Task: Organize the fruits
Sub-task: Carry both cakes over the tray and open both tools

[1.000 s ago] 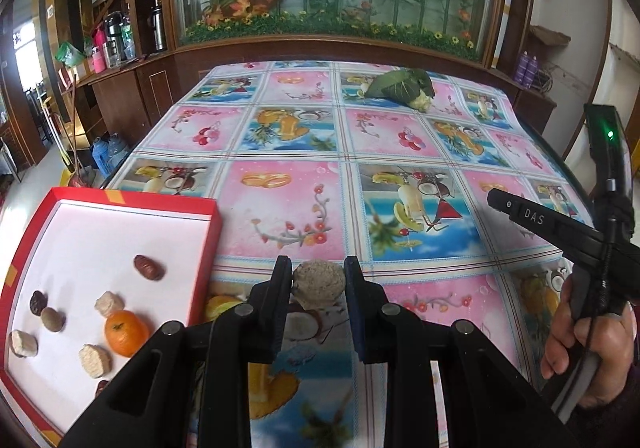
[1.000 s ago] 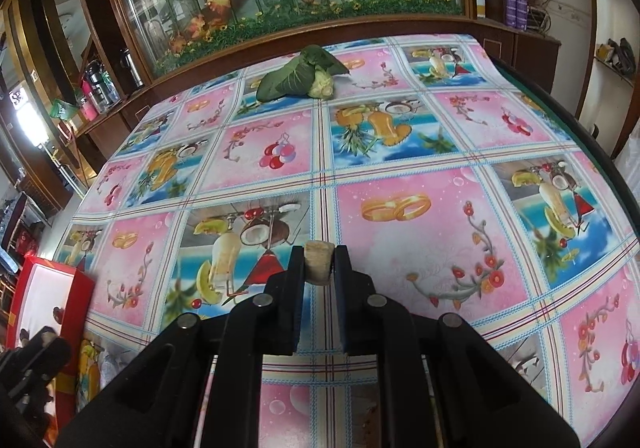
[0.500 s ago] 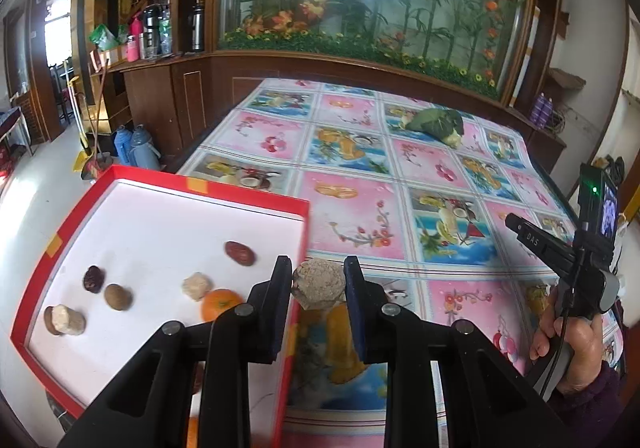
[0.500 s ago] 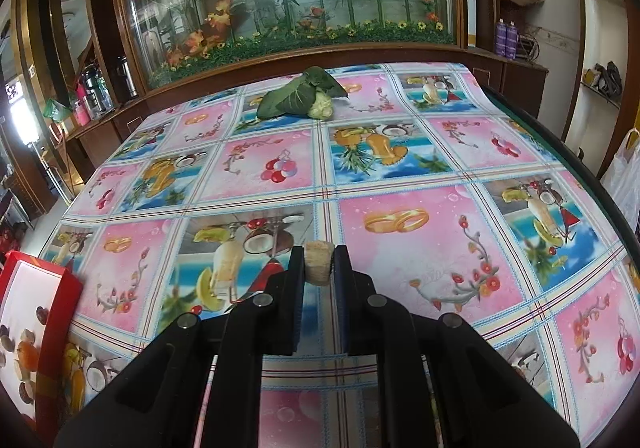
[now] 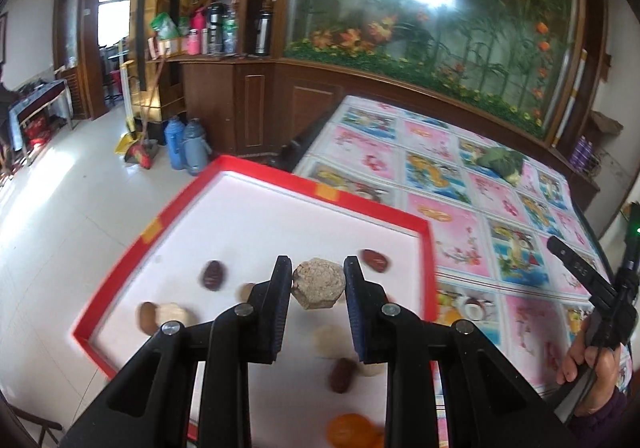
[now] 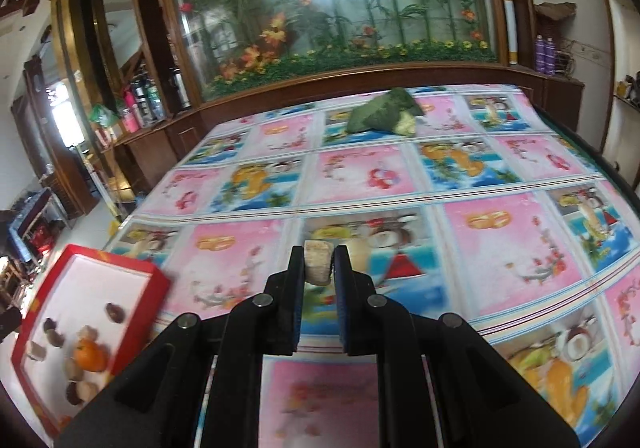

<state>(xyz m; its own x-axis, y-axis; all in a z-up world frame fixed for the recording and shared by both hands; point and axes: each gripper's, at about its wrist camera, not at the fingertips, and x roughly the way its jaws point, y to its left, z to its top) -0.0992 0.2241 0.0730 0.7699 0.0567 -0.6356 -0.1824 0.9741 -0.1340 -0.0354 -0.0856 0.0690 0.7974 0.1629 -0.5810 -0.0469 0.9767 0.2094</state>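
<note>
My left gripper (image 5: 317, 284) is shut on a round beige cake-like piece (image 5: 318, 283), held in the air above the white floor of the red-rimmed tray (image 5: 424, 248). Several small pieces lie in the tray: dark red dates (image 5: 213, 274), pale lumps (image 5: 173, 314) and an orange mandarin (image 5: 352, 428) at the near edge. My right gripper (image 6: 318, 266) is shut on a small beige piece (image 6: 318, 262) above the patterned tablecloth (image 6: 500, 240). In the right wrist view the tray (image 6: 158, 280) sits at the lower left, with the mandarin (image 6: 90, 356) inside.
A leafy green vegetable (image 6: 384, 112) lies at the far side of the table. A person's hand (image 5: 592, 364) holds the other gripper handle at the right. The tray overhangs the table's left edge above the tiled floor (image 5: 60, 208). A glass cabinet with plants (image 6: 328, 8) stands behind the table.
My left gripper has swung left with the beige cake, from the tray's right rim to over its floor. The right gripper, holding its piece, turned left so more of the tray shows.
</note>
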